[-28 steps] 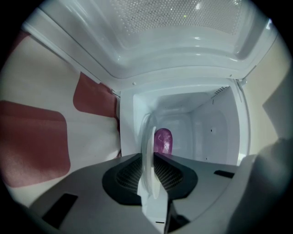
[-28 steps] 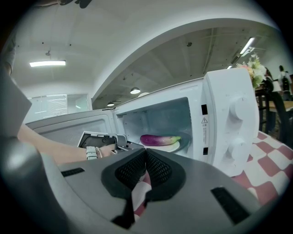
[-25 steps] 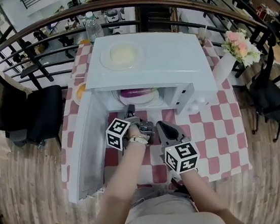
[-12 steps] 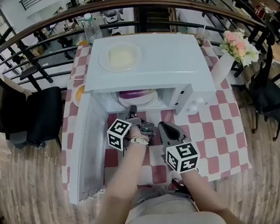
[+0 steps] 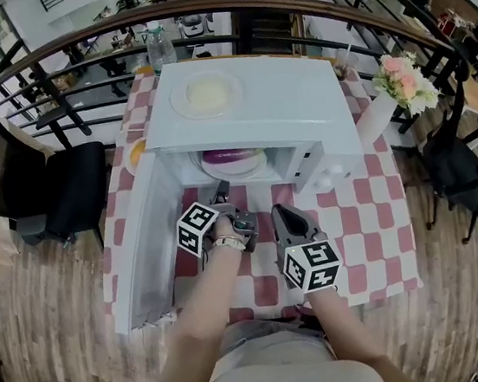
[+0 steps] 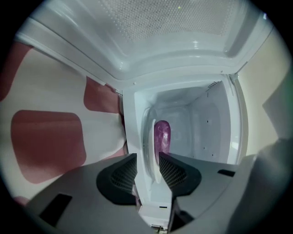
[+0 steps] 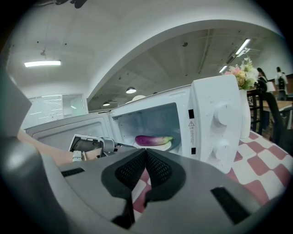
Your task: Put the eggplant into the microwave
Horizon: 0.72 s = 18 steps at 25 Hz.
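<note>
The purple eggplant (image 5: 232, 154) (image 6: 162, 135) (image 7: 153, 140) lies on a white plate (image 5: 238, 171) (image 7: 166, 146) inside the open white microwave (image 5: 254, 105). My left gripper (image 5: 221, 189) (image 6: 147, 160) reaches to the oven's mouth. Its jaws are opening, with the plate's near rim (image 6: 150, 137) standing edge-on between them and a thin gap at the pads. My right gripper (image 5: 281, 215) (image 7: 145, 153) hangs back over the checked cloth, shut and empty, pointing at the oven.
The microwave door (image 5: 141, 242) swings out to the left, beside my left arm. Another plate (image 5: 205, 94) sits on the oven's top. A flower vase (image 5: 407, 85) stands at the right, a water bottle (image 5: 155, 44) behind, a black chair (image 5: 65, 195) to the left.
The left gripper has stayed at the microwave's mouth with only a slight shift. The eggplant and plate rest in the same place. The right gripper has not moved.
</note>
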Each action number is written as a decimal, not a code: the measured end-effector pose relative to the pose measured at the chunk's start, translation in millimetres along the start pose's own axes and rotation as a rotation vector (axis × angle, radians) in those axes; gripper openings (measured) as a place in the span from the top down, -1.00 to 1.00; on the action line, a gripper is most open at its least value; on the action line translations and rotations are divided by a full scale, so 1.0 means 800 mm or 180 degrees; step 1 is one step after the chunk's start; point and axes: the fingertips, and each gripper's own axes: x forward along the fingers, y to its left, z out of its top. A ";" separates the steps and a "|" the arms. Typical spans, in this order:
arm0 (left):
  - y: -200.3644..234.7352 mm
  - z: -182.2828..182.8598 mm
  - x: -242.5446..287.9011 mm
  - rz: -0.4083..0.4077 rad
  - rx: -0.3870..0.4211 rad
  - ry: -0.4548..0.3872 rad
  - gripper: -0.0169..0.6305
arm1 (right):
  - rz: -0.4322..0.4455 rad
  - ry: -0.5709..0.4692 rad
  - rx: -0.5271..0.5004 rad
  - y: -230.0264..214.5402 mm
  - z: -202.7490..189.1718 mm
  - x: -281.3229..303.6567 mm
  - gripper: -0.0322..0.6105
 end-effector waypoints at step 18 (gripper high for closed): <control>-0.097 -0.051 -0.075 -0.0902 0.0661 0.0271 -0.21 | 0.0256 -0.0160 -0.0110 0.007 0.055 -0.048 0.82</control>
